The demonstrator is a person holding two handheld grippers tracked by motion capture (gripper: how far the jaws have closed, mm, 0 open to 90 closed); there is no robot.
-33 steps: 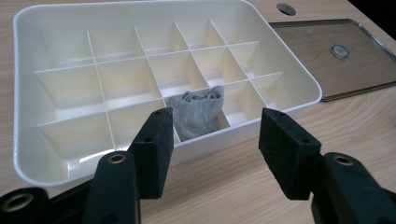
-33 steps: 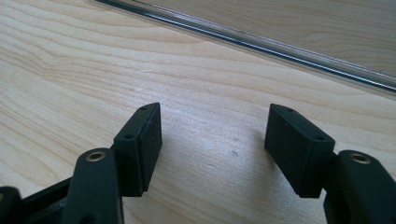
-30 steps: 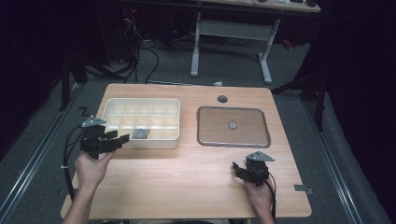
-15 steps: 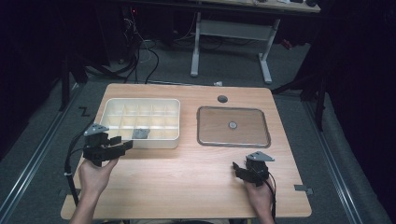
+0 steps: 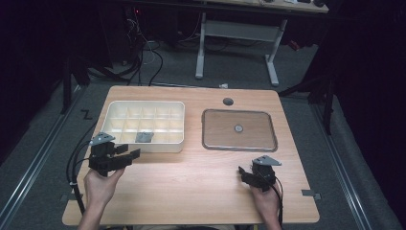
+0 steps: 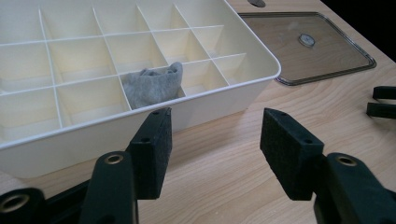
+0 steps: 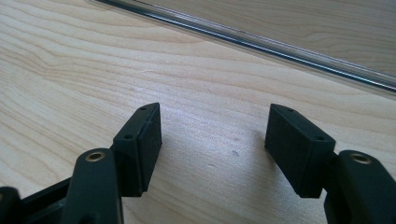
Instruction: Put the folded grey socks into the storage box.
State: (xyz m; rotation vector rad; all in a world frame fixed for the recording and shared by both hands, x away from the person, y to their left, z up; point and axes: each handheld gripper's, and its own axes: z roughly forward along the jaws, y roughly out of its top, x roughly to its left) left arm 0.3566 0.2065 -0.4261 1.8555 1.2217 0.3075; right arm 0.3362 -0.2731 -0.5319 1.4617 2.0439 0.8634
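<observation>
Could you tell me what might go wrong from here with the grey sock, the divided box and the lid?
1. The grey sock bulges over its dividers in the compartment box, so it may stop the clear lid from seating flat.
2. The open left gripper sits close to the box's front wall; a forward move could shove the light box instead of reaching inside.
3. The lid lies flat on the table, so the open right gripper may struggle to catch its rim.

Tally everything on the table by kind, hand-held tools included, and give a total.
Compartment box: 1
Clear lid: 1
Grey sock: 1
Tools: 2, the left tool and the right tool, both open and holding nothing
Total: 5
</observation>
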